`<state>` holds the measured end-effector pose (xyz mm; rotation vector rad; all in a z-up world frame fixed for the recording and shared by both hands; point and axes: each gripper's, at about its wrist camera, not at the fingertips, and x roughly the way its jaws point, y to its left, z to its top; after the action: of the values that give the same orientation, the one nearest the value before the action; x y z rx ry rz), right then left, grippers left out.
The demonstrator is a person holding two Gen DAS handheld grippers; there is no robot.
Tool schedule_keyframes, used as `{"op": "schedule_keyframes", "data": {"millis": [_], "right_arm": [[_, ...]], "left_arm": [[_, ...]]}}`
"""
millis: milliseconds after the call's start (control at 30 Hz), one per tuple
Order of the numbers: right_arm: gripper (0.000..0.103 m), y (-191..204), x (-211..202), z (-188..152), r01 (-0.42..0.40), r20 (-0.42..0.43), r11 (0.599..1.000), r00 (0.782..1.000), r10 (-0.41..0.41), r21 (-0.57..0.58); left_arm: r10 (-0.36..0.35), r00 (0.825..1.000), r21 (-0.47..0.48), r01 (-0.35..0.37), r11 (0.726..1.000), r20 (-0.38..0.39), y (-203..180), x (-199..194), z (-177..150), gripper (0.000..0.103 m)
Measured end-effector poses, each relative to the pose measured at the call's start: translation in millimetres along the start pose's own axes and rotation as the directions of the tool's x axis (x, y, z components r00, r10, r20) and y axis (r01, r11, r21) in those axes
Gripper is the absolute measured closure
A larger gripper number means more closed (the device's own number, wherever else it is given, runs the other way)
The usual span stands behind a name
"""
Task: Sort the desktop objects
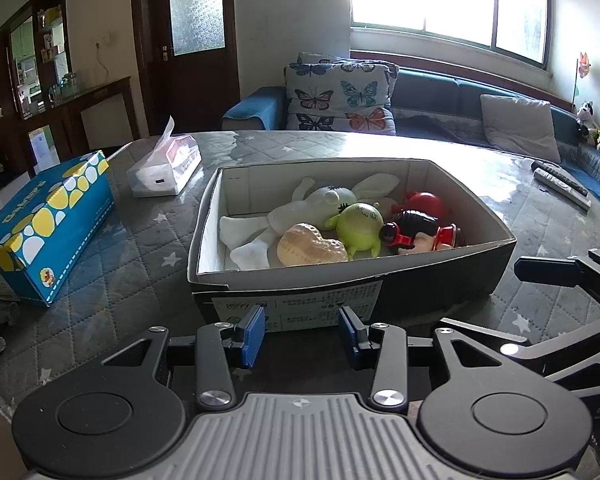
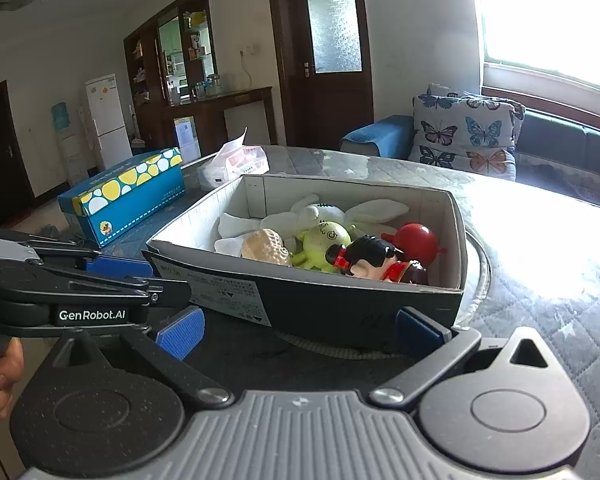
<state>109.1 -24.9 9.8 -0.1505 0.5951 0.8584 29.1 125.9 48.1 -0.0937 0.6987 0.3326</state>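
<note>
Both grippers were held low before the cardboard box [image 1: 352, 276]: left gripper [image 1: 302, 334] with jaws spread and nothing between them, right gripper [image 2: 300, 330] spread wider, likewise unladen. Inside the box were piled a white plush rabbit [image 1: 320, 204], green figure [image 1: 358, 228], red-and-black doll [image 2: 374, 260] and beige toy [image 1: 310, 246], on the quilted worktop [image 1: 140, 256].

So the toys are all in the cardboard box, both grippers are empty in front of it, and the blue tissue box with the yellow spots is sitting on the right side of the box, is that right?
Not quite. The blue tissue box sits to the left of the cardboard box, not the right, as the left wrist view shows. The rest holds: the toys lie inside the box, and the left gripper and right gripper are both empty in front of it.
</note>
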Motion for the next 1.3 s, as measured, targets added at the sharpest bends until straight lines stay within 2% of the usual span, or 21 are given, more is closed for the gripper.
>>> {"op": "schedule_keyframes", "data": {"millis": [1300], "right_arm": [[0.000, 9, 1, -16, 0.028, -0.002, 0.999, 1.000, -0.028, 0.025]], "left_arm": [[0.084, 0.996, 0.008, -0.084, 0.996, -0.003, -1, 3, -17, 0.060]]}}
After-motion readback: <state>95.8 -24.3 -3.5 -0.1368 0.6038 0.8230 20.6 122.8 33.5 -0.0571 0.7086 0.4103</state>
